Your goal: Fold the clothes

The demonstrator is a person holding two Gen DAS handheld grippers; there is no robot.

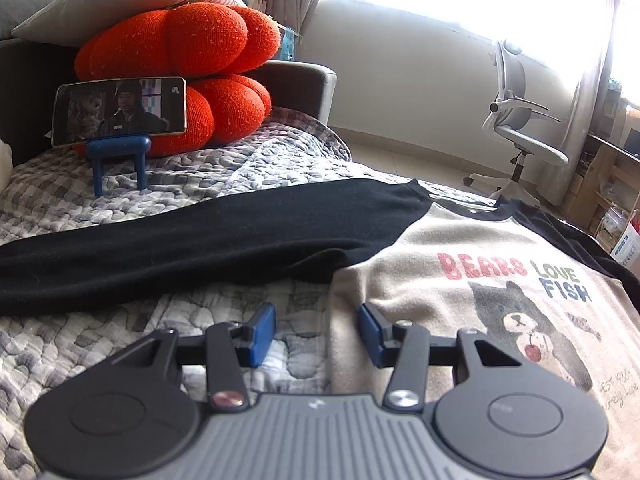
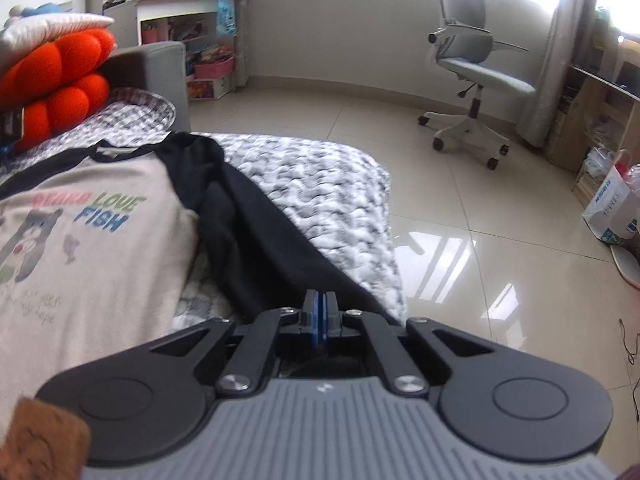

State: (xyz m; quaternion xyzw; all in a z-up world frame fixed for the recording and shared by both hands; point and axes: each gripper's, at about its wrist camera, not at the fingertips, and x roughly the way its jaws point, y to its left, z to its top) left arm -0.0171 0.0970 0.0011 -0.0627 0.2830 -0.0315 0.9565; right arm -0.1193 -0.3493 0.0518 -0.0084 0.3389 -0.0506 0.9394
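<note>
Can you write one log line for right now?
left gripper: open over beige bear-print shirt edge | right gripper: shut at black sleeve

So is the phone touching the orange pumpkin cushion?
Cannot tell. In the left wrist view the phone overlaps the orange cushion behind it, hiding any gap or contact.

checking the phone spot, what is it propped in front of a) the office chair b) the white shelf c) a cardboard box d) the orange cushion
d, the phone stands on a blue stand right in front of the orange cushion on the bed.
</note>
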